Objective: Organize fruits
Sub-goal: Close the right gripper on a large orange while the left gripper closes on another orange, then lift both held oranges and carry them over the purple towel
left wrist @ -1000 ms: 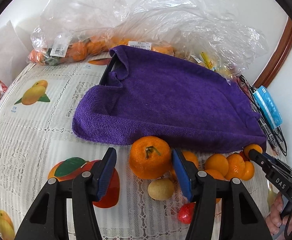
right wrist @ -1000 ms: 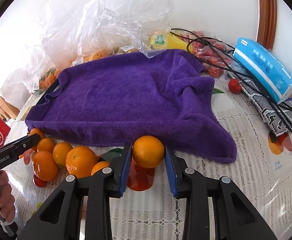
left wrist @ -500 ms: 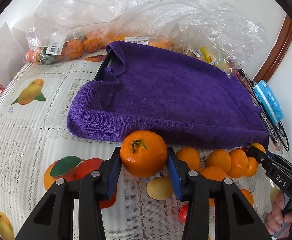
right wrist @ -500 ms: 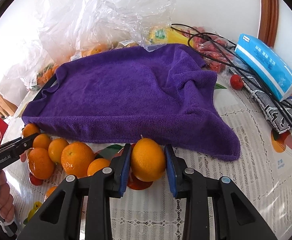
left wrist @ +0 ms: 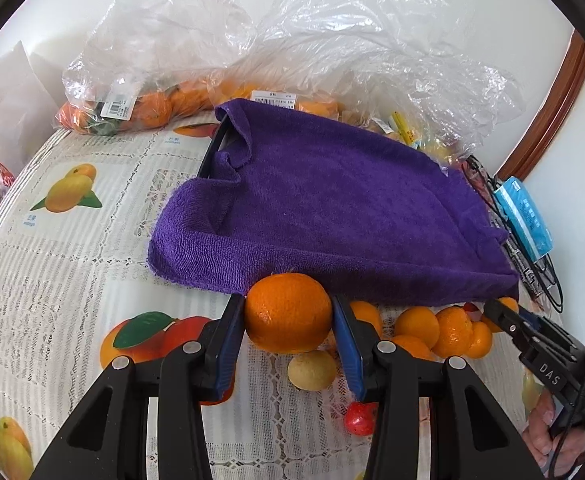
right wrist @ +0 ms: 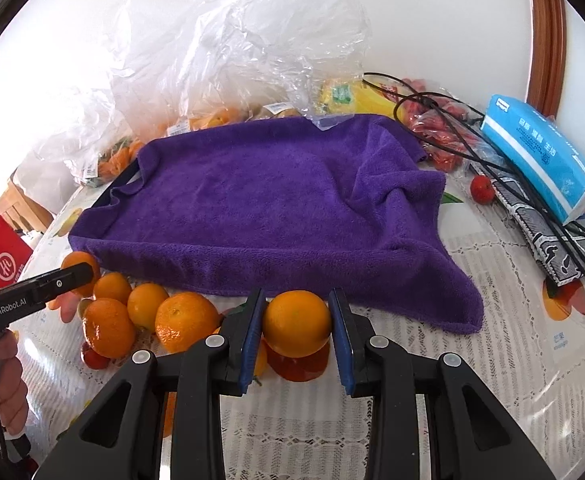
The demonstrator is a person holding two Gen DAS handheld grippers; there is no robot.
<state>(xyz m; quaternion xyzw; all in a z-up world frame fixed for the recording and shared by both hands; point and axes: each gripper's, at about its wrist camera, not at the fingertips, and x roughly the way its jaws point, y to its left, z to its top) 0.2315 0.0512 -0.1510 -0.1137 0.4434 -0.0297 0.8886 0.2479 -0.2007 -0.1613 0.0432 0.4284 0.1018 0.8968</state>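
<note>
Both views are bright with daylight. The white wall (right wrist: 432, 12) blows out toward the upper left of the right wrist view, and the plastic bags (left wrist: 332, 40) glare. Shadows are soft. Fisheye curvature bends the edges, with black vignetted corners; focus is sharp centrally.

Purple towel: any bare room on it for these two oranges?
The purple towel is bare across its flat middle, up to the folds at its right edge. Crowded: the loose oranges along its near hem and the plastic bags behind.
</note>
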